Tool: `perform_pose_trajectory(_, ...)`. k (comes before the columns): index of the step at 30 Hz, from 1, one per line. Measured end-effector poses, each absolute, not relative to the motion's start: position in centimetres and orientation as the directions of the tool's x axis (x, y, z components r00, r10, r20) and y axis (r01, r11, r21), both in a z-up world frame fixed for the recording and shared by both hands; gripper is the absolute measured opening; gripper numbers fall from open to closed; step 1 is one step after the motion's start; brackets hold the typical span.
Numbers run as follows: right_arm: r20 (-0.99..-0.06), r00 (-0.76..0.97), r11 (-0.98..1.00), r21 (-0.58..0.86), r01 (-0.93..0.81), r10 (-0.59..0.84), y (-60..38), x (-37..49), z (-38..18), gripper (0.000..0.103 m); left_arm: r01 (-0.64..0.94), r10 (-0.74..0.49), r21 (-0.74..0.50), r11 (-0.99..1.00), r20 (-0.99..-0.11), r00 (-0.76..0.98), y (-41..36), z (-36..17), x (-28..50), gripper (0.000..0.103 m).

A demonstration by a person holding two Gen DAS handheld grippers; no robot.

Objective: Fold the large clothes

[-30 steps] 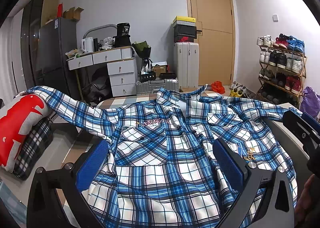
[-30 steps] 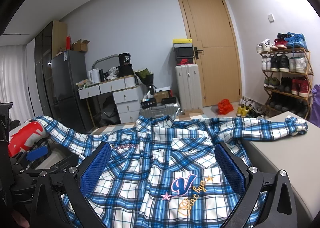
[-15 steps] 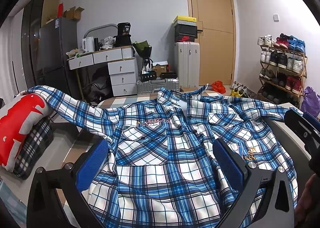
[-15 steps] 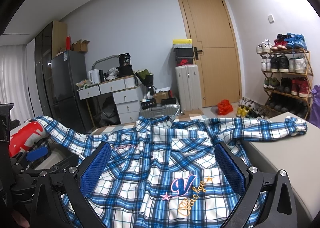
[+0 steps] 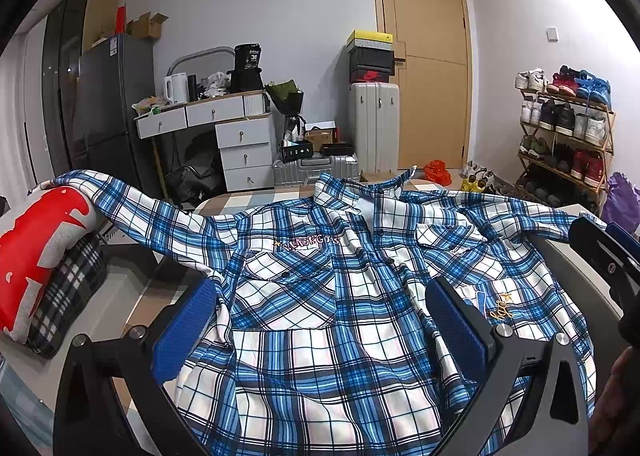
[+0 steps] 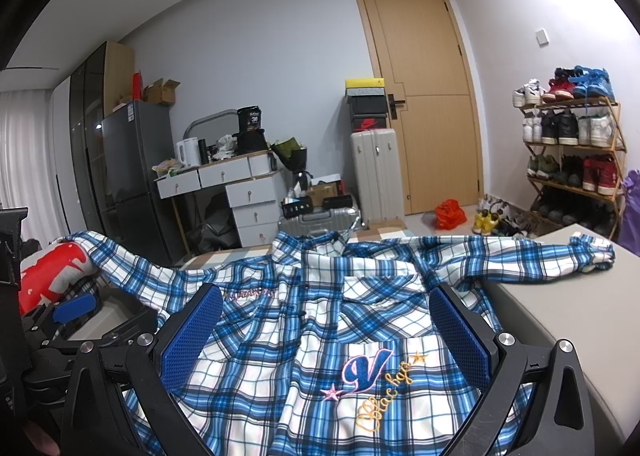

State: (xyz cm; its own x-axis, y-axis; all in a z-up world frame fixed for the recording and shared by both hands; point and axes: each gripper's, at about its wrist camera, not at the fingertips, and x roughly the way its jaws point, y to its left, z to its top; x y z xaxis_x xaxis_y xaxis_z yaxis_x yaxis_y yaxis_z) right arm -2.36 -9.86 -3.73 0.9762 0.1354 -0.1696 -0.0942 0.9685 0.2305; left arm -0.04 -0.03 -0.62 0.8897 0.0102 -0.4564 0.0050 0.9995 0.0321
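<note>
Right gripper (image 6: 324, 332) over shirt's embroidered V (image 6: 366, 370)

Spread plaid shirt (image 6: 304, 336) between gaping tongs (image 6: 326, 332)

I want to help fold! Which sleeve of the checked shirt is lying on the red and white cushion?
The left sleeve: its end is draped over the red and white cushion. The right sleeve lies stretched flat on the grey table instead.

nothing has moved since a second ago
</note>
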Motion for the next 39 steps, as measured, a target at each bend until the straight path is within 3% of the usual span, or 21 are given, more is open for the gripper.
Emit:
perform_pose_trajectory(7,-0.173,0.975,0.966,0.238,-0.099,0.142,-9.9,-2.3,-3.7,0.103,0.009,0.008,0.034,0.999,-0.465,0.885,-0.2,-0.8,0.0,0.102)
perform_pose_trajectory(12,-0.209,0.964,0.940,0.328,-0.091,0.166,-13.1,-0.9,-3.2,0.103,0.019,0.006,0.047,0.999,-0.478,0.878,-0.2,-1.0,0.1,0.102)
perform_pose_trajectory(16,-0.296,0.937,0.921,0.385,-0.061,0.186,-18.5,0.9,-2.4,0.103,0.036,-0.003,0.057,0.998,-0.504,0.864,-0.1,-1.5,0.3,0.102)
perform_pose_trajectory(21,-0.386,0.921,0.923,0.370,0.106,0.050,-28.7,3.2,-0.7,0.103,0.062,-0.011,0.078,0.995,-0.530,0.848,-0.2,-2.0,0.6,0.102)
perform_pose_trajectory(27,-0.619,0.773,0.880,0.282,0.383,-0.138,-43.7,9.3,-2.0,0.103,0.084,-0.004,0.120,0.989,-0.552,0.834,-0.7,-2.9,1.0,0.102)
perform_pose_trajectory(30,-0.755,0.643,0.853,0.249,0.459,-0.125,-49.0,13.4,-4.7,0.103,0.096,0.006,0.149,0.984,-0.569,0.823,-1.1,-3.6,1.5,0.102)
perform_pose_trajectory(36,-0.822,0.568,0.811,0.314,0.494,-0.028,-54.3,18.5,-9.8,0.103,0.116,0.030,0.208,0.971,-0.592,0.806,-2.0,-4.9,2.4,0.102)
perform_pose_trajectory(39,-0.864,0.503,0.841,0.267,0.471,-0.007,-54.7,20.8,-11.5,0.085,0.121,0.037,0.222,0.967,-0.595,0.803,-1.9,-5.2,2.8,0.102)
